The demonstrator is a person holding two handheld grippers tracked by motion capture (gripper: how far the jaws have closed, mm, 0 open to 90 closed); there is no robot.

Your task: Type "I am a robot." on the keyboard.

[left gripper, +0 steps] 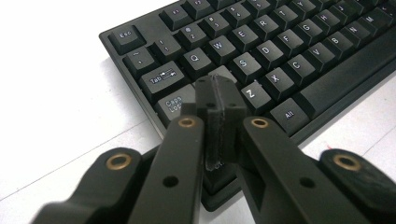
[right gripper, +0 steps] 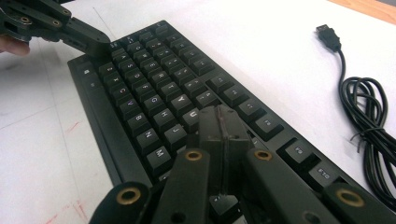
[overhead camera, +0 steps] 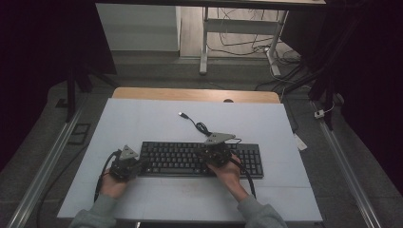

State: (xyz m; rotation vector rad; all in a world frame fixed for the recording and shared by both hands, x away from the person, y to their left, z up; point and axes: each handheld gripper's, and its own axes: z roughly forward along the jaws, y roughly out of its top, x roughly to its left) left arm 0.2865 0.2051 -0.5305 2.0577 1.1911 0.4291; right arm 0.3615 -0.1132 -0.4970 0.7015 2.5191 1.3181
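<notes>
Keyboard: the black keyboard (overhead camera: 202, 159) lies flat on the white table (overhead camera: 142, 123), long side toward the person, under both tools.
Left tool: the left tool (left gripper: 219, 100) is over the keyboard's left end, jaws pressed together with nothing between them; its tip sits at the A key, between Caps Lock and S, and looks to be resting on it.
Right tool: the right tool (right gripper: 223, 122) is over the keys right of the middle, jaws also pressed together and holding nothing; its tip is down among the keys just beside U and J.
Cable: the keyboard's black cable (right gripper: 369, 109) lies coiled on the table behind the keyboard, its plug (right gripper: 328, 36) loose on the table.
</notes>
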